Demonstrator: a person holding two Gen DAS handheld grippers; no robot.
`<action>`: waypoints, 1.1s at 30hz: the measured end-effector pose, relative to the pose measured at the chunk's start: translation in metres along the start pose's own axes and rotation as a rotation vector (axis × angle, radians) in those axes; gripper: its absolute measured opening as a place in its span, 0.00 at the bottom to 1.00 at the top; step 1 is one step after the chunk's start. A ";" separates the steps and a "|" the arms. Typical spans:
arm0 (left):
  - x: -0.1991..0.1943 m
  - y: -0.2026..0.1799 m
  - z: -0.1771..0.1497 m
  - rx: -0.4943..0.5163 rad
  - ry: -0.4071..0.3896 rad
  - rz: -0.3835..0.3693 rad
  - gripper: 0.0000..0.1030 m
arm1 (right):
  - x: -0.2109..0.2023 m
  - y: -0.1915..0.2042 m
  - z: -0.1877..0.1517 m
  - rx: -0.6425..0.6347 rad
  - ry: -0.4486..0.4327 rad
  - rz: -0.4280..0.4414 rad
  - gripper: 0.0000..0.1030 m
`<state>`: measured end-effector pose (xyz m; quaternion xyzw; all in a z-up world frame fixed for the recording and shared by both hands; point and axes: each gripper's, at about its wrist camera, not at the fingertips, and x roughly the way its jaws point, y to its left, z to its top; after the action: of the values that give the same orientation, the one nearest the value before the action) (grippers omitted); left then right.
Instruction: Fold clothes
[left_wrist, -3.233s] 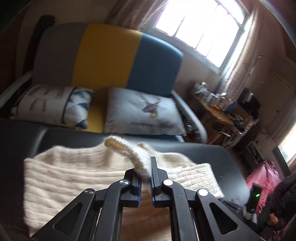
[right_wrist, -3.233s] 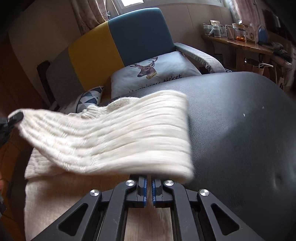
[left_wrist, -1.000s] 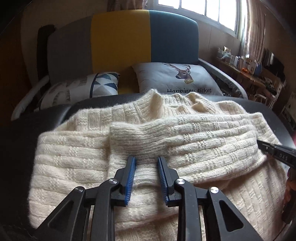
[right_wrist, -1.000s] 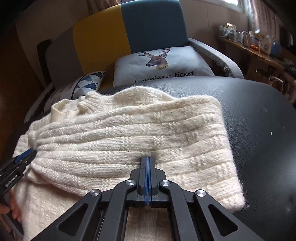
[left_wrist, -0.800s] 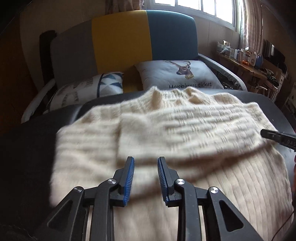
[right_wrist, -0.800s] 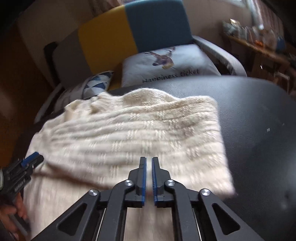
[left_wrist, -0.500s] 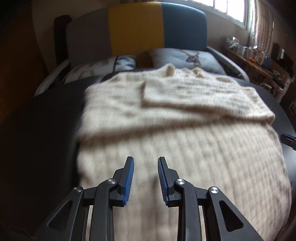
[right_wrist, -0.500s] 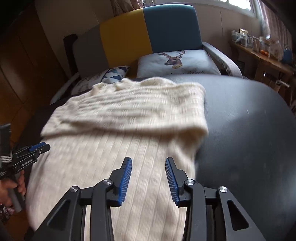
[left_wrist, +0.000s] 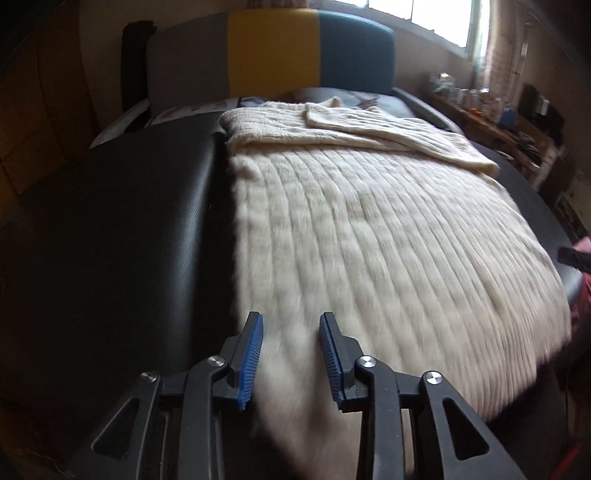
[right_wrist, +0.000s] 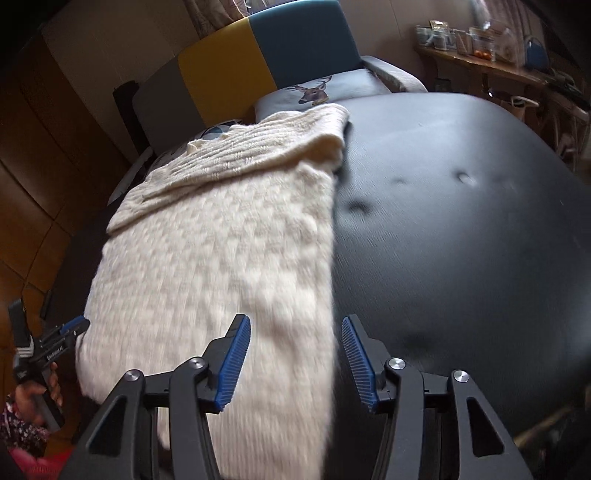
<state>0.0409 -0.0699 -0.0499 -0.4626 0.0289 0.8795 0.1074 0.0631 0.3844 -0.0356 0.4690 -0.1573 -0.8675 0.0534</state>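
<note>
left wrist view: the left tool (left_wrist: 291, 352) stands with its jaws apart and nothing between them, poised just over the near hem of the cream knitted sweater (left_wrist: 376, 236). the sweater lies flat on the black padded bench (left_wrist: 122, 236), its sleeves folded across the chest at the end nearest the sofa (left_wrist: 273, 62). bare black leather shows to the left of the sweater, with a seam running along the knit's edge. beyond the sweater the sofa back shows grey, yellow and blue panels. a bright window (left_wrist: 439, 18) sits above and to the right of the sofa, and a cluttered wooden side table (left_wrist: 491, 118) stands to its right. the near part of the sweater is blurred.

right wrist view: the right tool (right_wrist: 295, 363) is spread wide and holds nothing, straddling the sweater's (right_wrist: 221, 251) right edge near the hem. right of the sweater the bench (right_wrist: 461, 221) is bare dimpled leather. behind the sweater's collar a deer-print cushion (right_wrist: 314, 92) rests on the sofa (right_wrist: 258, 59). left of the sweater's hem the left tool (right_wrist: 68, 332) shows in a hand (right_wrist: 31, 395), jaws parted. a wooden shelf (right_wrist: 491, 62) with jars lies to the sofa's right.
</note>
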 end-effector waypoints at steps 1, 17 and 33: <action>-0.004 0.003 -0.006 0.006 0.008 -0.018 0.34 | -0.003 -0.002 -0.005 0.002 0.009 0.001 0.52; -0.014 0.029 -0.037 -0.204 -0.005 -0.340 0.42 | 0.000 0.006 -0.048 0.002 0.071 0.062 0.54; -0.017 -0.014 -0.041 -0.036 0.028 -0.261 0.11 | 0.009 0.030 -0.056 -0.124 0.073 0.043 0.14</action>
<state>0.0867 -0.0648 -0.0590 -0.4768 -0.0458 0.8518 0.2120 0.1027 0.3413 -0.0614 0.4924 -0.1112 -0.8566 0.1069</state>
